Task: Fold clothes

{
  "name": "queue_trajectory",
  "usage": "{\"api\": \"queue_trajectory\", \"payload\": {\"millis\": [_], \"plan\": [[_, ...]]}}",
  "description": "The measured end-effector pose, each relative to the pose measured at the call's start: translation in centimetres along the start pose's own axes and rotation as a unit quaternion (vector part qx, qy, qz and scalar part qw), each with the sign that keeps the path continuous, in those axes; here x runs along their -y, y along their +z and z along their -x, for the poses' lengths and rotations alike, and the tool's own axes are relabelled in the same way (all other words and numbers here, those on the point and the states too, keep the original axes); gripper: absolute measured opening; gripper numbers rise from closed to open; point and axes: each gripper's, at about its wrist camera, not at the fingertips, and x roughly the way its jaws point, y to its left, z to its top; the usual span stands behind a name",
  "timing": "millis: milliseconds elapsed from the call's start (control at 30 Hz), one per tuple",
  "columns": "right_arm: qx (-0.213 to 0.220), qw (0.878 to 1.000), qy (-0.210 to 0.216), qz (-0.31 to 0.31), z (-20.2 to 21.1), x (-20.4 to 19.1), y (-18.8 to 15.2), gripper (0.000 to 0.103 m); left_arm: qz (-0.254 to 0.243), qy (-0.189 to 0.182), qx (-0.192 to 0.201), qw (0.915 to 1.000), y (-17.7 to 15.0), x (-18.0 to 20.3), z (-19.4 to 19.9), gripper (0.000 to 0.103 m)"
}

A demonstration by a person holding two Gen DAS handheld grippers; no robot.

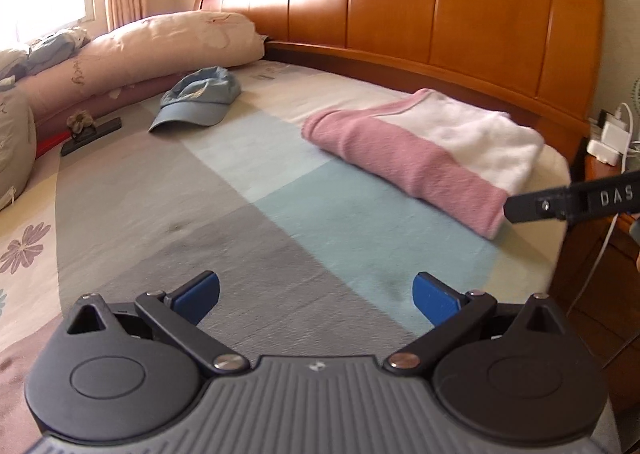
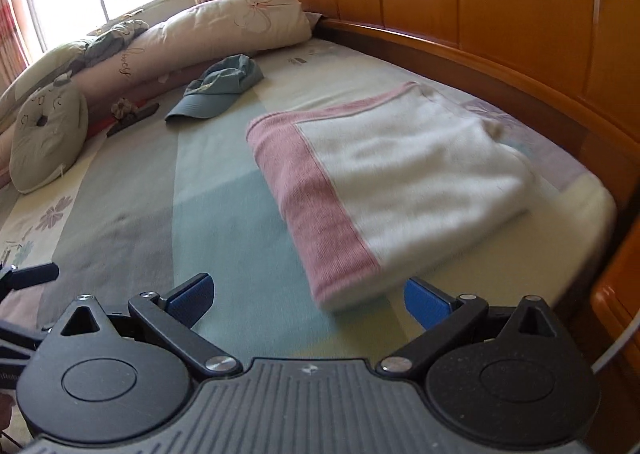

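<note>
The pink and white cloth (image 2: pixel 384 190) lies folded on the bed (image 2: pixel 224 222), just ahead of the right claw (image 2: pixel 306 300) (nearer than left claw (image 1: pixel 316 300)). Both claws wide open, holding nothing.

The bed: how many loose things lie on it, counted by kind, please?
Folded pink and white garment: 1
Blue cap: 1
Pillows or cushions, counting the long roll and the small green one: 2
Dark hair clip: 1
Total: 5

Both tongs, left (image 1: pixel 316 300) and right (image 2: pixel 308 300), hover level with jaws spread wide, gripping nothing.
</note>
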Motion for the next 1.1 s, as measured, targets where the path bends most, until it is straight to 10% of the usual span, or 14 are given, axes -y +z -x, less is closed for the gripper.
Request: {"api": "queue_trajectory", "payload": {"millis": [567, 1100], "plan": [[0.018, 1.0, -0.015, 0.007, 8.0, -1.3, -4.9, 0.103, -0.04, -0.002, 0.046, 0.9981, -0.6, 5.5, 5.9, 0.102], [0.064, 0.998, -0.015, 0.012, 14.9, -1.7, -8.5, 0.103, -0.006, -0.045, 0.008, 0.999, -2.9, 7.0, 10.0, 0.102]]}}
